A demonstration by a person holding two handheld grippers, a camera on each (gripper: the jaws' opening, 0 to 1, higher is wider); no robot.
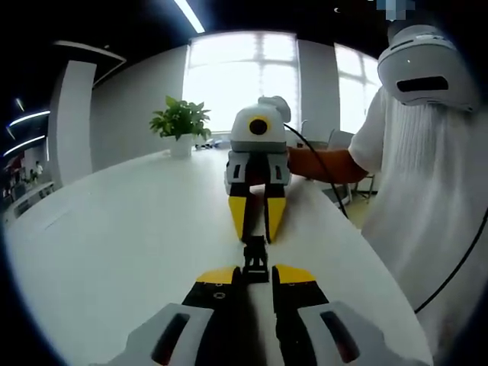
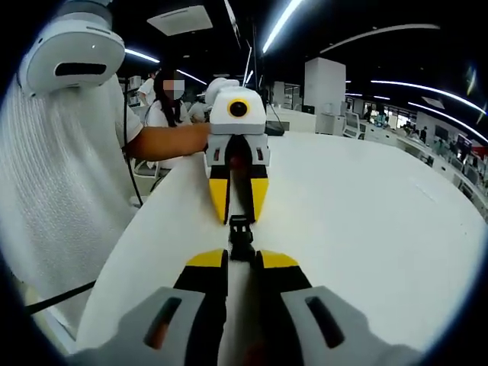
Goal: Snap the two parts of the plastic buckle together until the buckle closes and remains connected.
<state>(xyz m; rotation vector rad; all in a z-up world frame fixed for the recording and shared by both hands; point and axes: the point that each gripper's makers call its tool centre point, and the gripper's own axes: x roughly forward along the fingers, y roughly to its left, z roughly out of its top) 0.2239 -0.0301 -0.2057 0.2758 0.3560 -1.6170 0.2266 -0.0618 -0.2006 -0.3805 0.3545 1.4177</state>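
Note:
A small black plastic buckle (image 1: 255,259) hangs just above the white table (image 1: 114,244), stretched between the two grippers, which face each other tip to tip. In the left gripper view my left gripper (image 1: 255,273) is shut on the near end of the buckle, and my right gripper (image 1: 257,238) is shut on its far end. The right gripper view gives the mirror picture: my right gripper (image 2: 242,258) clamps the near end of the buckle (image 2: 241,238) and my left gripper (image 2: 239,221) the far end. Its two halves meet in the short gap; I cannot tell whether they are latched.
A person in a white shirt (image 1: 427,198) with a white headset stands at the table's edge (image 2: 122,252), holding both grippers. A potted plant (image 1: 181,122) sits at the far end of the table. More people (image 2: 164,107) and desks are in the background.

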